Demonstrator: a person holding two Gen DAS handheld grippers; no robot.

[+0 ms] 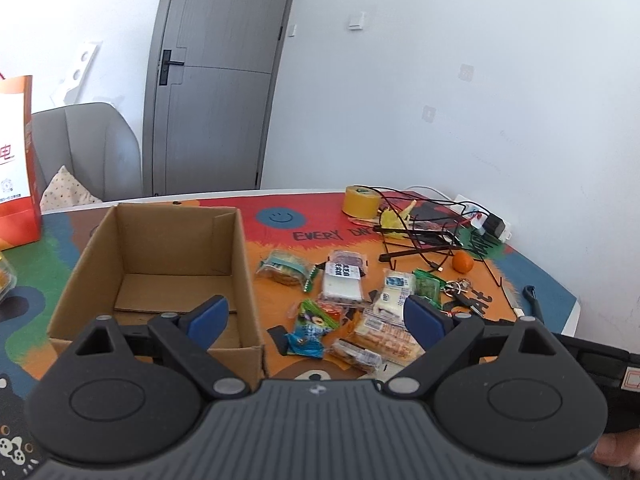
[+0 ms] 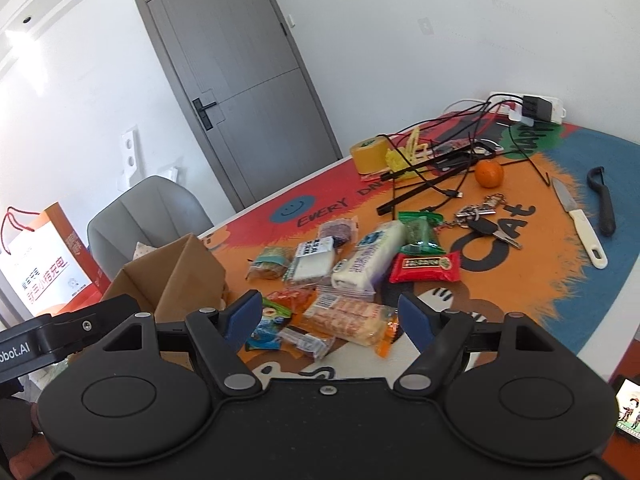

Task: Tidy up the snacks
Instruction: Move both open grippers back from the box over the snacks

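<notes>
Orange, red and blue cartoon print covers the table point(image 1: 280, 240), which stands against a white wall point(image 1: 440, 80) beside a grey door point(image 1: 216, 80); a grey chair point(image 1: 88, 148) sits at its far left edge. An orange-and-white paper bag point(image 1: 16, 160) at the left edge is cut off by the frame.

Brown cardboard forms the open box point(image 1: 160, 248) on the left half of the table, with nothing in it. The snacks point(image 1: 352, 304) lie in a loose heap just right of the box, near the table's middle: clear wrappers, a white bar point(image 2: 368, 260), a red packet point(image 2: 426, 267), a green one point(image 2: 420, 230). Their labels are too small to read.

Toward the far right corner lie a tape roll point(image 1: 361, 200), tangled black cables point(image 1: 424, 224), an orange fruit point(image 2: 489, 173), keys point(image 2: 486, 220), a knife point(image 2: 580, 224) and a peeler point(image 2: 602, 200).

Both the left gripper point(image 1: 316, 316) and right gripper point(image 2: 330, 312) hang above the near snacks with blue pads spread wide, holding nothing.
</notes>
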